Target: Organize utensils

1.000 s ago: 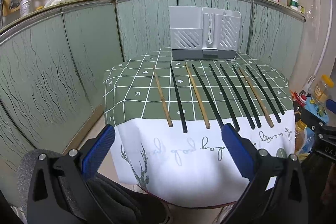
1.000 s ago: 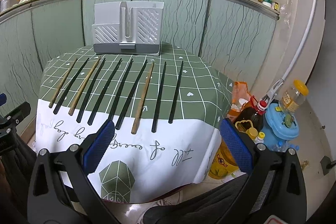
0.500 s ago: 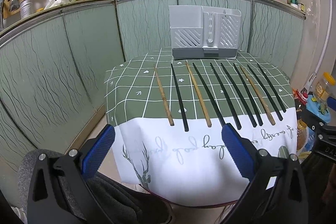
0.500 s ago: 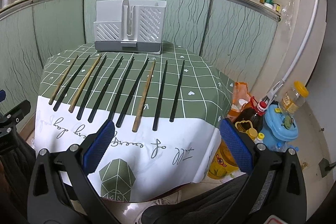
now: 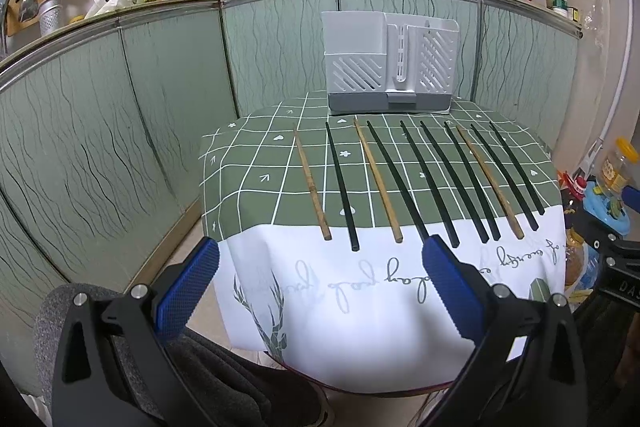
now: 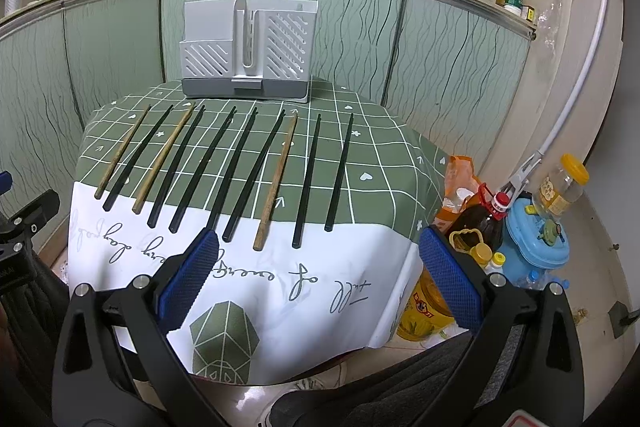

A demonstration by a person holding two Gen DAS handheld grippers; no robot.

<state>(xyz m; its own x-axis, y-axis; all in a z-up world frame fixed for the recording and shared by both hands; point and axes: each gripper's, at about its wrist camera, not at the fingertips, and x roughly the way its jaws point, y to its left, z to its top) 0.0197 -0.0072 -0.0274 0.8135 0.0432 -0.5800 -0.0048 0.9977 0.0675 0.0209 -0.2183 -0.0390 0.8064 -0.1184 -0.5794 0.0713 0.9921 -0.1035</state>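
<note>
Chopsticks lie in a row of ten on the green checked tablecloth, seven black and three wooden, near ends at the cloth's white border. Both tools hover short of the near table edge: the left gripper and the right gripper each have their blue pads spread wide, pinching nothing. At the far side of the table stands a grey utensil holder, its compartments showing no utensils.
</note>
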